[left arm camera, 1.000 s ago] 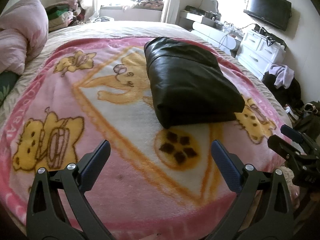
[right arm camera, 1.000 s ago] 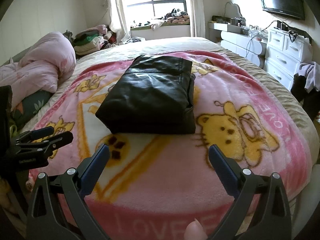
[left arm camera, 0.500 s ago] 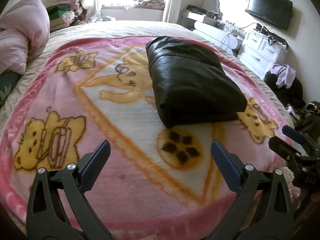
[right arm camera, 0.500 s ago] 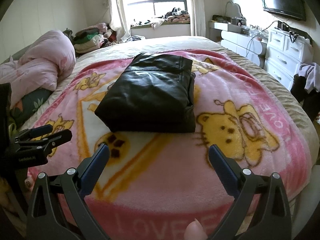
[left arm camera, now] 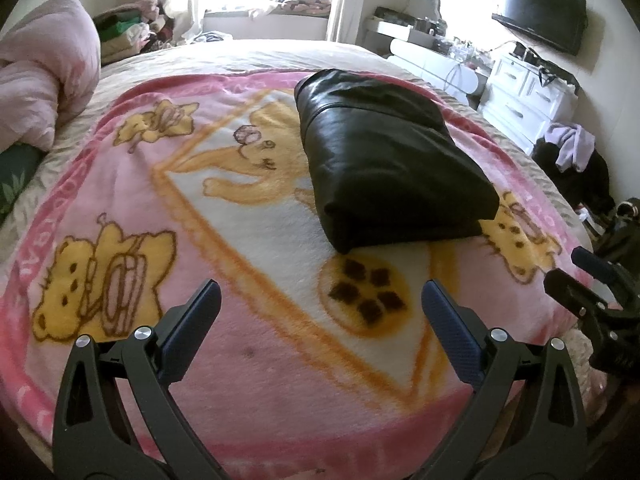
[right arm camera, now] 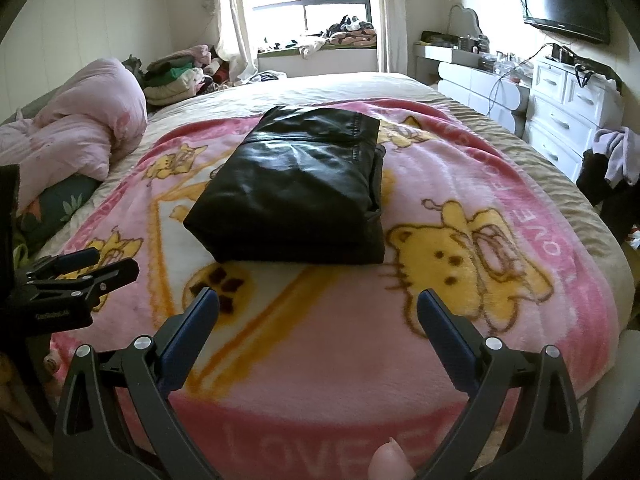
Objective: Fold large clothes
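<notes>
A black leather garment (left arm camera: 384,160) lies folded into a thick rectangle on the pink bear-print blanket (left arm camera: 248,380); it also shows in the right wrist view (right arm camera: 296,188). My left gripper (left arm camera: 320,308) is open and empty, held back above the blanket's near edge, well short of the garment. My right gripper (right arm camera: 318,312) is open and empty, also near the bed's front edge. Each gripper shows at the side of the other's view: the right gripper (left arm camera: 600,292) and the left gripper (right arm camera: 76,276).
A pink duvet (right arm camera: 80,136) is bunched at the left with a dark pillow (right arm camera: 60,204) under it. White drawers (right arm camera: 568,116) and a wall television (right arm camera: 564,0) stand at the right. Piled clothes (right arm camera: 176,76) lie near the window.
Both views have shifted slightly; the garment sits a little lower and nearer in the left wrist view. Both grippers stay open and empty.
</notes>
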The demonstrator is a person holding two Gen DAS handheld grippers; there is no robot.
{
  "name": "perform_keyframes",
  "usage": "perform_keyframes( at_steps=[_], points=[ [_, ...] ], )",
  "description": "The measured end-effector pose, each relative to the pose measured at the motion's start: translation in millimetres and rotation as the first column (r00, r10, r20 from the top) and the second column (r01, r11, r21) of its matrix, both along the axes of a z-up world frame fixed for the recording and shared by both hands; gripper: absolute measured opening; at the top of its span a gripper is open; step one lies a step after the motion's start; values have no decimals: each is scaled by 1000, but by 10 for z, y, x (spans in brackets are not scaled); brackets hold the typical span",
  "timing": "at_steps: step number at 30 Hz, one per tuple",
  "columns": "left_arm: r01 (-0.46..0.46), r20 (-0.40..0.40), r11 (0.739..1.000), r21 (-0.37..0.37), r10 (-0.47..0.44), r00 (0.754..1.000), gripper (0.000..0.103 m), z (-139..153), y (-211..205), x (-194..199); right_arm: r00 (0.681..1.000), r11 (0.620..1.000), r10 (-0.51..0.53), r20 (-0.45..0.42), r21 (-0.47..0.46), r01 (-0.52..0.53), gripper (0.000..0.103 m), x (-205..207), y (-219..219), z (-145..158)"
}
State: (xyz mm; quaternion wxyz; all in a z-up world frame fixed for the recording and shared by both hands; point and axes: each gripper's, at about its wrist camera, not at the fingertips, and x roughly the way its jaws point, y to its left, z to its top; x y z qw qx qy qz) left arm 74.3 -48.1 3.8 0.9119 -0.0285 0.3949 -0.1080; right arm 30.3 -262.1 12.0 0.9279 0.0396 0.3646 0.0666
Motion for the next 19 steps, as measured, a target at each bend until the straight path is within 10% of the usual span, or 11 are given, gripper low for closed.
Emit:
perform_keyframes(
  at_steps=[13, 16, 19],
  points=[
    [-42, -80, 996, -74, 36, 996, 94, -79, 328, 245, 967, 968, -253, 39, 6, 253, 99, -174, -845, 28],
    [-134, -128, 991, -23, 130, 983, 94, -171, 816, 500, 889, 889, -457, 26, -11, 457, 99, -258, -1677, -65],
    [-260, -166, 965, 19, 260, 951, 94, -235, 1465, 683, 697, 694, -717, -16, -108, 712, 99, -389, -2910, -355]
  ],
)
